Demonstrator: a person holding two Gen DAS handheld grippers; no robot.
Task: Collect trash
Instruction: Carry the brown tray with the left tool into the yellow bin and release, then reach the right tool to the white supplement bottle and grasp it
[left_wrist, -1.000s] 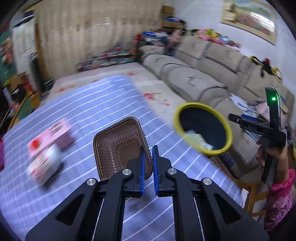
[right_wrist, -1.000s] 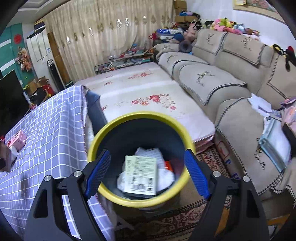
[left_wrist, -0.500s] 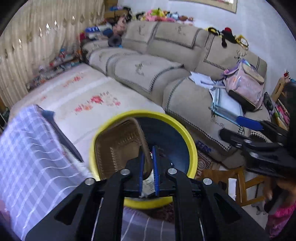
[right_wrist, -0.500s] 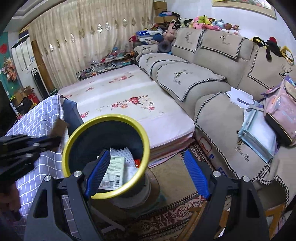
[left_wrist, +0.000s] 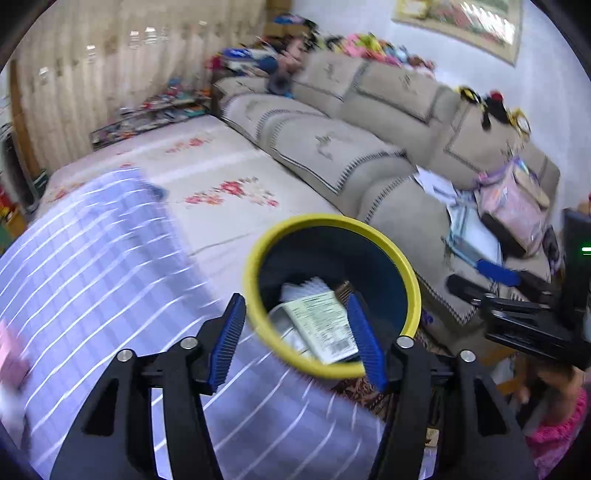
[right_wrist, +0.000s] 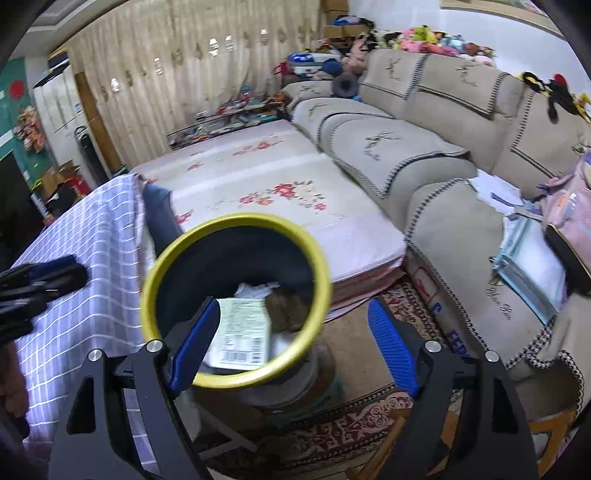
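A long beige sofa (right_wrist: 424, 158) fills the far right beyond both claws, with a flowered bed (right_wrist: 273, 192) ahead of them and a worktop under a lilac checked cloth (left_wrist: 92, 280) to the left of the left claw.

Between worktop and sofa stands the trash bin (right_wrist: 236, 306), dark inside with a yellow rim. It sits just ahead of and below the right claw (right_wrist: 293, 341), whose left pad overlaps the bin's near rim in the right wrist view; whether it touches I cannot tell. In the left wrist view the bin (left_wrist: 406, 280) lies just ahead of the left claw (left_wrist: 295, 341), toward its right finger.

Both claws point steeply downward. The person's right forearm, in a pink sleeve (left_wrist: 557, 432), shows low at the right edge of the left wrist view, gripping the right claw's black handle.

The left claw has just been opening; its blue pads stand well apart with nothing between them. The right claw is spread wide and empty too, one pad before the bin's mouth and the other over the patterned rug (right_wrist: 354, 424).

Inside the bin lies the trash: a brown plastic tray (right_wrist: 284, 306) at the far side, a pale green labelled packet (right_wrist: 242, 334) with a barcode at the near side, and white paper (right_wrist: 255, 290) behind them. In the left wrist view the packet (left_wrist: 321, 325) sits right beside the left claw's right pad.
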